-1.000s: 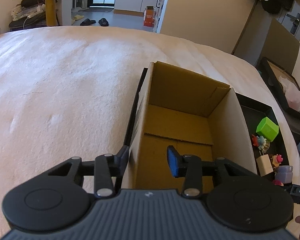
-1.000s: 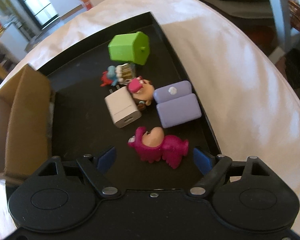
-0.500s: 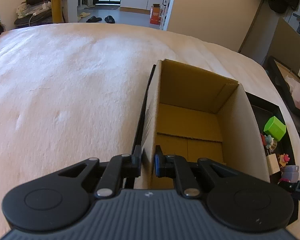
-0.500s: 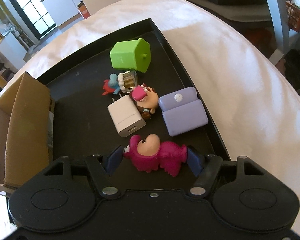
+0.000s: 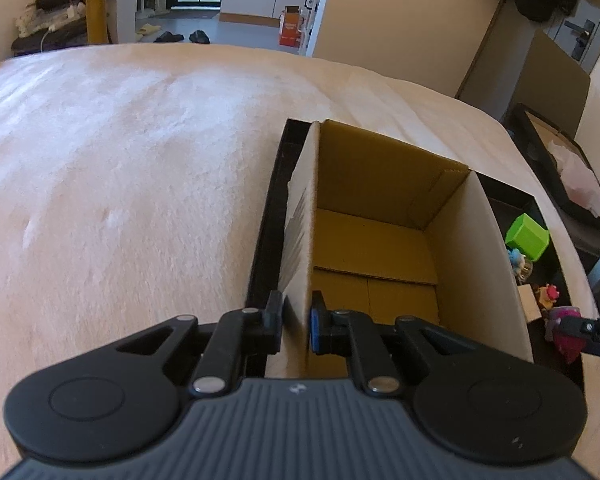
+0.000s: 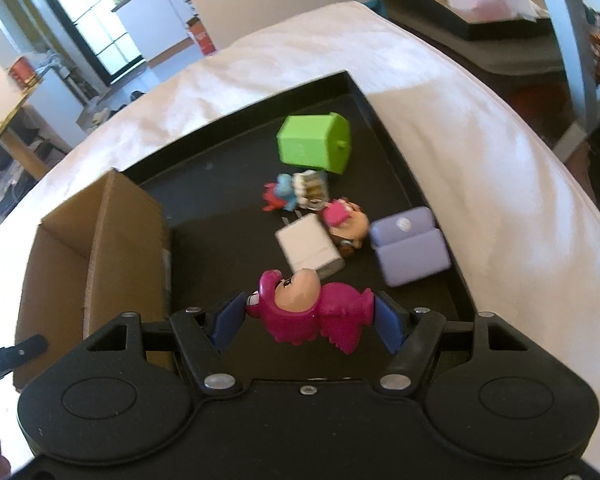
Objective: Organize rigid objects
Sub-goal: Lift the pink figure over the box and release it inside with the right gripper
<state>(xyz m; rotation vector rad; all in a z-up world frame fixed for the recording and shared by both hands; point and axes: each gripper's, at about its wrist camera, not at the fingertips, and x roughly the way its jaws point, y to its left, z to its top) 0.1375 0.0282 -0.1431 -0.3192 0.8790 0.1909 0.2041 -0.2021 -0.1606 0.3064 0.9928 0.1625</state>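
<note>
Contact is established on both tools. We have the right gripper (image 6: 310,318) closed on the pink figurine (image 6: 312,312), one blue pad at each end, the toy lying crosswise between them, raised off the black tray (image 6: 228,216). At 12 o'clock of it sit the white charger (image 6: 310,248) and green block (image 6: 314,146); at 1 o'clock, the purple piece (image 6: 410,250). We have the left gripper (image 5: 296,320) pinched on the left wall of the cardboard box (image 5: 380,240).
</note>
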